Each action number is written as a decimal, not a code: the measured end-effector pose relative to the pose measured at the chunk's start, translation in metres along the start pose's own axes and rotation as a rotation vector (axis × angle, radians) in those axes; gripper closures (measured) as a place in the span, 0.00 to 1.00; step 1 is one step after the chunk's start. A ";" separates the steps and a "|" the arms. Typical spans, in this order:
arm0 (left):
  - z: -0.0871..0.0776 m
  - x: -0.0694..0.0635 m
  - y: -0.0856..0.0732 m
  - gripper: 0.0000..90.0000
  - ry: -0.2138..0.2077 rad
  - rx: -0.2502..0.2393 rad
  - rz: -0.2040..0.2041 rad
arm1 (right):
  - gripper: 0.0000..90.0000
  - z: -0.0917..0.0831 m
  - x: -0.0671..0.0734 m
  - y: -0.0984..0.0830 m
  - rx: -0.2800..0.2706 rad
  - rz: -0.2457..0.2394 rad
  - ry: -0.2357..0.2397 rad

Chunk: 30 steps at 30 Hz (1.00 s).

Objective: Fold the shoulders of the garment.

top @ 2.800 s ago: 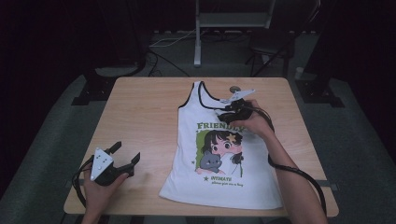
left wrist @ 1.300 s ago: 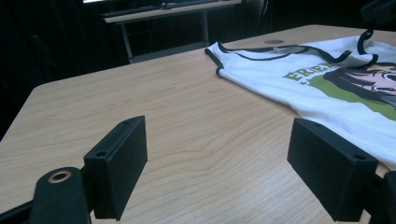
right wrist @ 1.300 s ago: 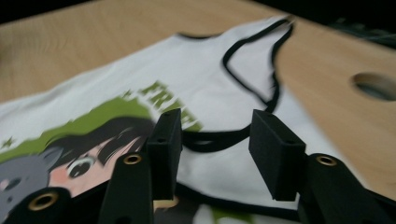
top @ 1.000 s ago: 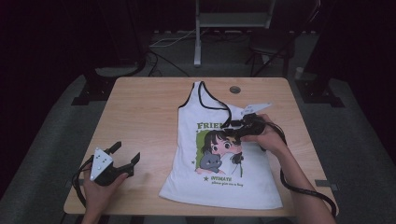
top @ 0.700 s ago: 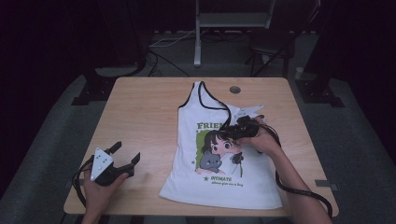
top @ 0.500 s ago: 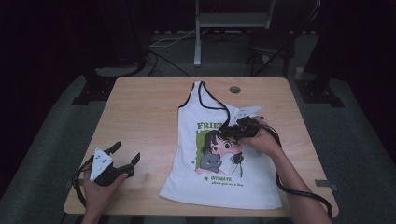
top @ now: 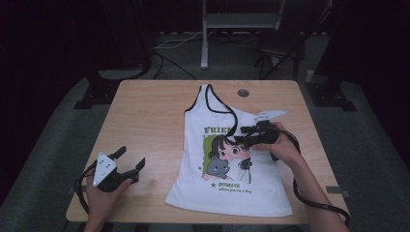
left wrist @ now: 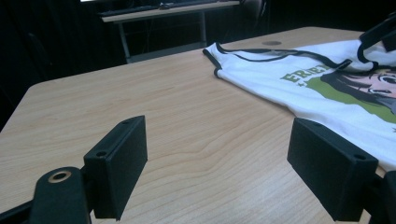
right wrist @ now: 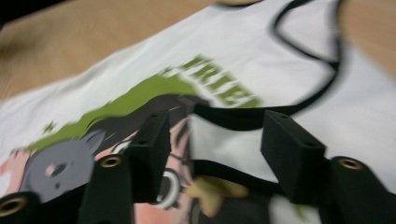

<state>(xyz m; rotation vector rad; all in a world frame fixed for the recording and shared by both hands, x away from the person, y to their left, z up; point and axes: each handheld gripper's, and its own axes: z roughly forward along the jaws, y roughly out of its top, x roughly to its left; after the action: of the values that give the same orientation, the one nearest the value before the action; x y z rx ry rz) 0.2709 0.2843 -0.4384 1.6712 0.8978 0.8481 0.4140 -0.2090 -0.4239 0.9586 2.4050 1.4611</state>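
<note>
The white tank top lies flat on the right half of the wooden table, its printed cartoon face up. Its right shoulder strap is now folded down across the chest print, where a few seconds ago it lay stretched out toward the table's far edge. The right gripper sits on the shirt's chest just beside that strap end; its jaws have just been opening, and in the right gripper view they stand apart with the black-edged strap lying loose on the cloth beyond them, no longer pinched. So I'd say the strap has been let go and this first fold is placed. The left gripper rests on bare wood well to the left of the shirt, near the table's front edge, jaws wide with nothing between them, just as it was before. The left strap is unfolded, likely next.
</note>
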 end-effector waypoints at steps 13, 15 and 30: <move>0.033 -0.014 0.029 0.22 -0.117 0.033 -0.013 | 0.22 -0.063 0.011 -0.037 -0.138 0.097 -0.206; 0.043 -0.013 0.037 0.22 -0.126 0.045 -0.007 | 0.22 -0.067 0.013 -0.040 -0.149 0.096 -0.218; 0.135 -0.003 0.101 0.22 -0.187 0.126 0.001 | 0.15 -0.101 0.030 -0.076 -0.257 0.163 -0.300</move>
<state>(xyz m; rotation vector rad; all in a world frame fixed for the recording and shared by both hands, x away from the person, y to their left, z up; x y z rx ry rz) 0.4026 0.2009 -0.3731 1.8266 0.8346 0.6343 0.3115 -0.2891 -0.4319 1.2313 1.9163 1.5077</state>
